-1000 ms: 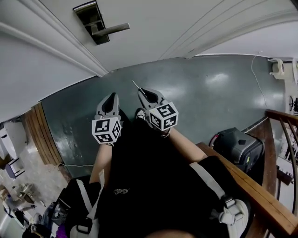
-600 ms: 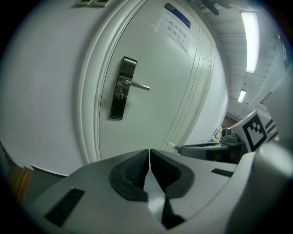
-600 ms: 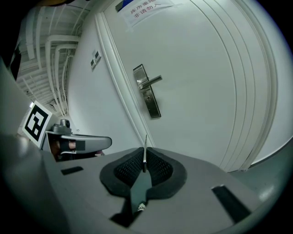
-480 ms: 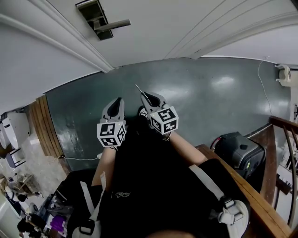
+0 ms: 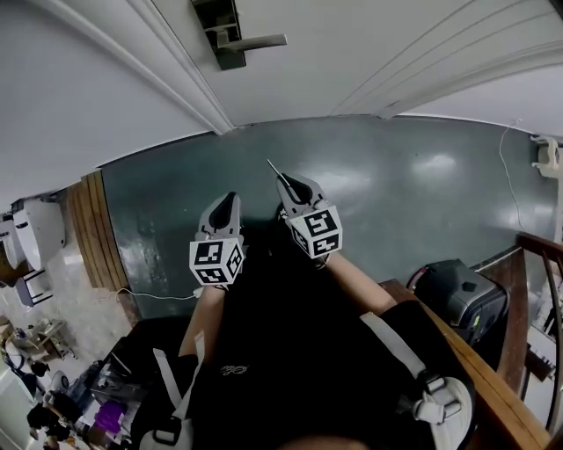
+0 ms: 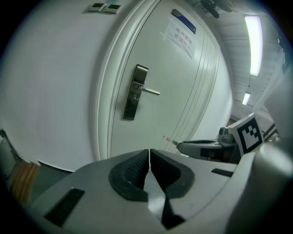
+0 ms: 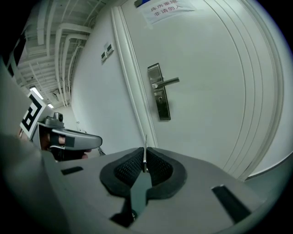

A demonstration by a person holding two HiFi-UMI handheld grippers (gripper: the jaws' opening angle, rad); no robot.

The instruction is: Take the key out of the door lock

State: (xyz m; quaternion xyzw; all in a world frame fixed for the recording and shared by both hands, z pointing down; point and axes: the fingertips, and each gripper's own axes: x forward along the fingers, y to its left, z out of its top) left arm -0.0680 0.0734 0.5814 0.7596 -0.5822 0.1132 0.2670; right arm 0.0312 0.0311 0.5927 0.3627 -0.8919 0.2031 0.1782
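Lock plate (image 5: 218, 18) cropped by head view's edge

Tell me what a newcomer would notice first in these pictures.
A thin metal key sticks up from the shut fingers of the right gripper, well clear of the white door. On that door sits a steel lock plate with a lever handle. The left gripper, alongside, is shut and empty.

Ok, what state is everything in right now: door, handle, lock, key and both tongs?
white panelled door: shut in its frame.
silver lever handle: level, not pressed.
steel lock plate: no key seen sticking out.
left tongs: shut, empty.
right tongs: shut on the thin metal key.
thin metal key: out of the lock, blade pointing forward.
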